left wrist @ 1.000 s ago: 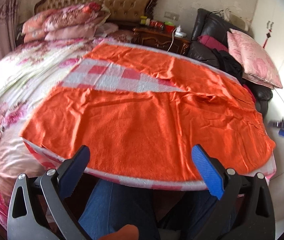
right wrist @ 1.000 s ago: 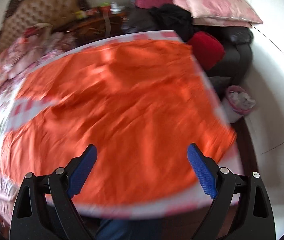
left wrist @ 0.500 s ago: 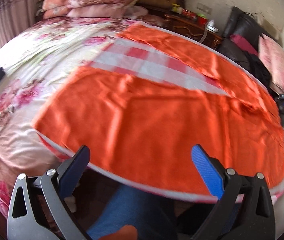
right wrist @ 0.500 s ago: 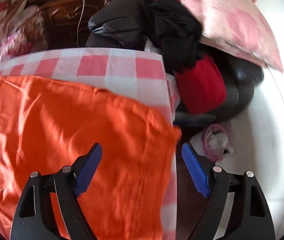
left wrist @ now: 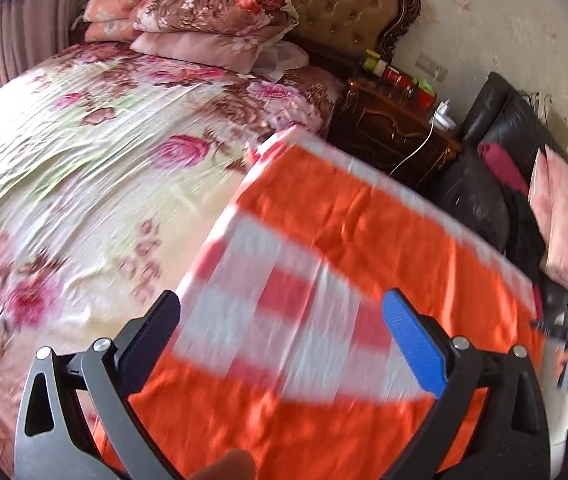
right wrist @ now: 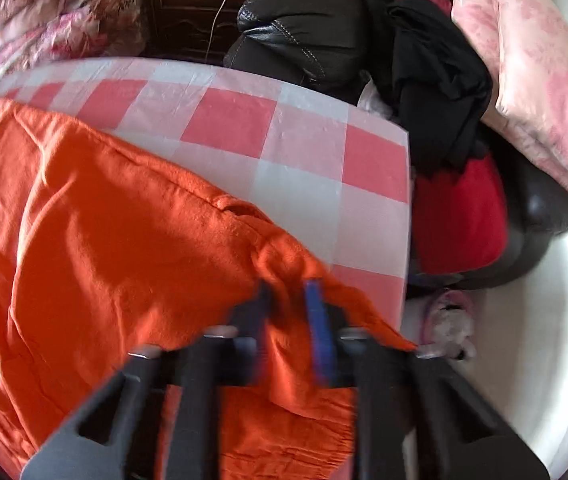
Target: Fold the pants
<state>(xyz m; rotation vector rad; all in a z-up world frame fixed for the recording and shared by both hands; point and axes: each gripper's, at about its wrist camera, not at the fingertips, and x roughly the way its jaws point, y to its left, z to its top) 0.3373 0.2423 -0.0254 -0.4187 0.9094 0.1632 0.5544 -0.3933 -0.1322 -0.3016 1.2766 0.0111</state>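
The orange pants [left wrist: 364,216] lie spread on a pink-and-white checked cloth [left wrist: 284,292] over a table. In the left wrist view my left gripper [left wrist: 279,328] is open and empty, held above the gap between the two legs. In the right wrist view the pants [right wrist: 103,232] fill the left half, and my right gripper [right wrist: 288,304] is shut on the waistband corner of the pants near the table's right edge, with the cloth bunched between the blue pads [right wrist: 318,320].
A floral bed [left wrist: 83,160] with stacked pillows [left wrist: 203,20] lies to the left. A dark wooden nightstand [left wrist: 388,128] stands behind the table. A black leather sofa [right wrist: 324,32] with a pink cushion [right wrist: 544,80] and dark clothes [right wrist: 436,92] is on the right. The checked cloth [right wrist: 304,148] ends at the table's right edge.
My right gripper has closed on the pants' waistband corner. My left gripper has swung up and forward over the pant legs, still open.
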